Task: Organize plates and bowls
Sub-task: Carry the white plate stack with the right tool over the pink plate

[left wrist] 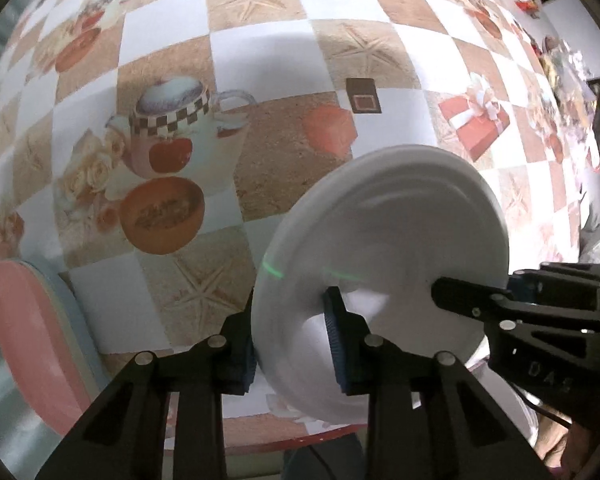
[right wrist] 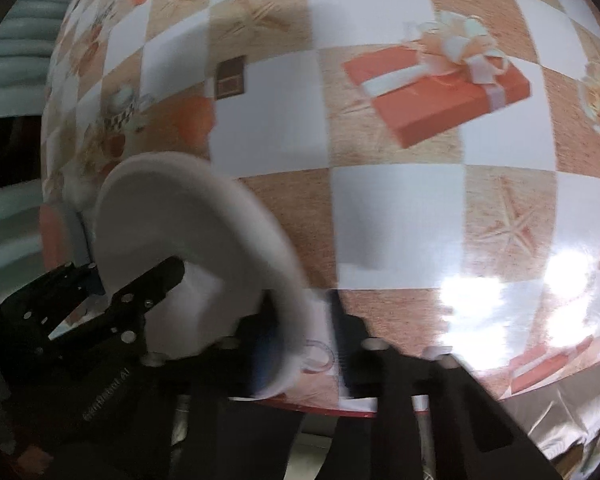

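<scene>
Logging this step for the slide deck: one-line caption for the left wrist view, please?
Left gripper clamps round white plate on edge above checkered tablecloth; right gripper alongside.

White plate (left wrist: 384, 240) between left tongs (left wrist: 294, 344)

Checkered table (left wrist: 284, 56), pink plate (left wrist: 32, 340) on it

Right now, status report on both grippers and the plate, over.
Left gripper clamped on white plate rim, plate held tilted. Right gripper straddling the opposite rim, grip unclear. Pink plate on table, far left.
</scene>
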Action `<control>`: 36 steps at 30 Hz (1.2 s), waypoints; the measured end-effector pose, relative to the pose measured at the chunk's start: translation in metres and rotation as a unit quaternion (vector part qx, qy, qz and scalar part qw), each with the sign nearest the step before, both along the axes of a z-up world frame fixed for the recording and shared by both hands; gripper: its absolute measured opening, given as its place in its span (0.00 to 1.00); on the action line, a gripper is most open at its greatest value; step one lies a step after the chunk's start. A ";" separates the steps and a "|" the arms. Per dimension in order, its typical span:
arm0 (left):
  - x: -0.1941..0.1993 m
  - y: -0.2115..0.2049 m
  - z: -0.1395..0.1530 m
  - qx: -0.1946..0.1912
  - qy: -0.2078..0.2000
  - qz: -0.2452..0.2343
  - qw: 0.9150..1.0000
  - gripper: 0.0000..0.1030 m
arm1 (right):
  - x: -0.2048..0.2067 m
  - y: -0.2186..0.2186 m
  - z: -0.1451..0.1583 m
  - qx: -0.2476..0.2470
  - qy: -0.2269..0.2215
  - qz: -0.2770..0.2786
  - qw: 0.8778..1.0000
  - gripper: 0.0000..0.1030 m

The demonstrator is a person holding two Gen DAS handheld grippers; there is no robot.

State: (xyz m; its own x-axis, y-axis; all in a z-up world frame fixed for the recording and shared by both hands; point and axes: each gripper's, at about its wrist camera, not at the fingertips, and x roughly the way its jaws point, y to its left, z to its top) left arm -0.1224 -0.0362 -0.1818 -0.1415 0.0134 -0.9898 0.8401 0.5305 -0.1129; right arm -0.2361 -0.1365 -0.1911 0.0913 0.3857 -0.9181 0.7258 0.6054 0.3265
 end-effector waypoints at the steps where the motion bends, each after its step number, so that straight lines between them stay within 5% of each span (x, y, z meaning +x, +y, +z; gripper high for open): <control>1: 0.001 0.000 -0.001 0.001 0.003 0.004 1.000 0.31 | -0.001 0.001 0.001 -0.004 0.005 0.002 1.000 0.17; 11: 0.000 0.014 0.024 -0.018 -0.011 0.015 1.000 0.32 | -0.006 0.013 0.023 -0.015 0.006 0.011 1.000 0.17; 23: 0.021 0.048 0.072 -0.043 -0.041 0.055 0.997 0.32 | 0.041 0.039 0.054 -0.046 -0.011 0.049 0.998 0.18; 36: 0.046 0.123 0.090 -0.048 -0.060 0.119 0.990 0.32 | 0.113 0.108 0.082 -0.057 -0.029 0.111 0.992 0.18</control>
State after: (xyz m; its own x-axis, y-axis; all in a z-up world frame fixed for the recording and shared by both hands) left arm -0.0760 0.0870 -0.0923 -0.0098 -0.1009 -0.9948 0.7024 0.7074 -0.0787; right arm -0.1234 -0.0284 -0.1093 0.0702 0.2956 -0.9527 0.5527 0.7836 0.2839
